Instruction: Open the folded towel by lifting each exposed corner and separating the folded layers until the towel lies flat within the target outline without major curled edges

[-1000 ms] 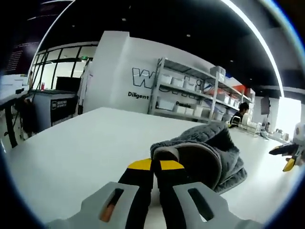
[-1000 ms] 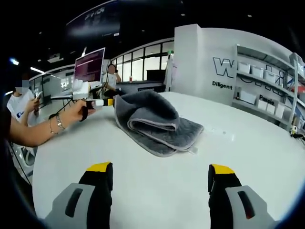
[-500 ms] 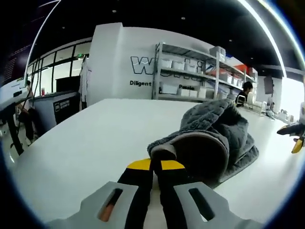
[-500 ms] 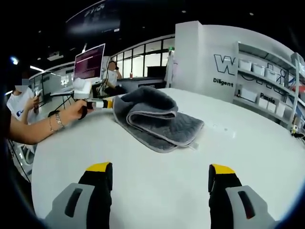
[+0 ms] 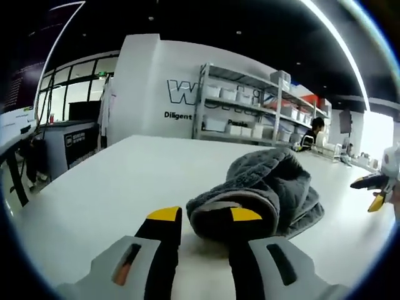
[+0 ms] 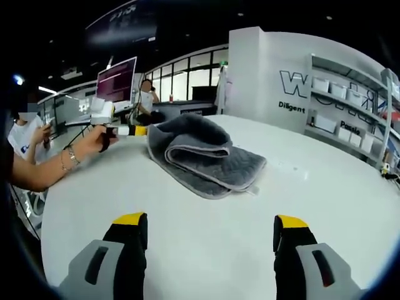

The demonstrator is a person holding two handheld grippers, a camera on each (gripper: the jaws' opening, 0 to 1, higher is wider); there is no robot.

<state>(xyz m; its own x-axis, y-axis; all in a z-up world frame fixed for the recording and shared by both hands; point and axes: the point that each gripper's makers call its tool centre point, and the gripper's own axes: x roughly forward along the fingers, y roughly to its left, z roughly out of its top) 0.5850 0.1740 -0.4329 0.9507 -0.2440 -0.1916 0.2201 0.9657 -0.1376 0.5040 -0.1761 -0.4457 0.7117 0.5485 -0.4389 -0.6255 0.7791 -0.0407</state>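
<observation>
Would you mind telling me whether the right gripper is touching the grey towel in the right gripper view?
No, the right gripper stands open over bare white table, well apart from the folded grey towel.

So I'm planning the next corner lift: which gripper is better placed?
Left. Its open fingers sit right at the folded grey towel; the right gripper hangs open well short of it.

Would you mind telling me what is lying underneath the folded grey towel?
The grey towel rests directly on the white table, with bare tabletop all round it. Its folded layers cover the patch beneath, so any target outline or other item there cannot be seen.
</observation>
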